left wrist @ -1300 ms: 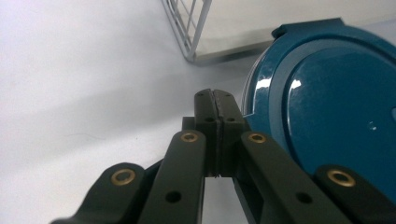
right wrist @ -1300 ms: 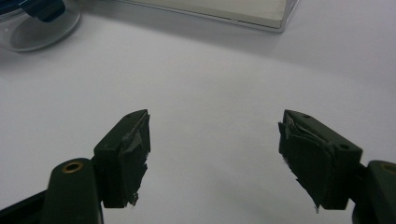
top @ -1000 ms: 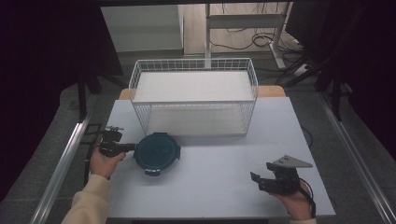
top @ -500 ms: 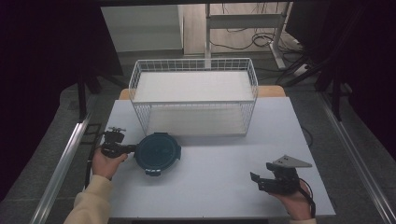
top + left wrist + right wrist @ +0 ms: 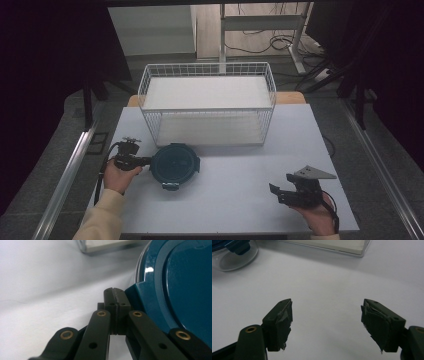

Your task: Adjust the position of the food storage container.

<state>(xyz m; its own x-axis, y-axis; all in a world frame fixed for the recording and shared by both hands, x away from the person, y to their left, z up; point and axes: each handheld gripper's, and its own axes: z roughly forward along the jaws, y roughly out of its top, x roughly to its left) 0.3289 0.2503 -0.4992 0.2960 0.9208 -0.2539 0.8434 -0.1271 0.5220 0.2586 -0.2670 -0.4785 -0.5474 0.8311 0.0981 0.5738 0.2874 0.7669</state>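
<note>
Lidded container (image 5: 175,164): a round clear bowl under a dark blue snap-on lid, standing on the white counter (image 5: 240,200) just in front of the wire basket (image 5: 207,102). The left claw (image 5: 145,161), its jaws pressed together with nothing between them, rests its tips against the lid's latch tab (image 5: 140,293) at the container's 9 o'clock. Judged from the glossy lid and the transparent wall seen in the right gripper view (image 5: 235,256), the container is rigid, smooth and probably slippery; if the bowl is glass, it is heavy for its size and breakable. The best hold is likely a latch tab or the lid's rim, not the flat top. The right claw (image 5: 278,193), jaws wide and empty, hovers well apart at the container's 4 o'clock.
</note>
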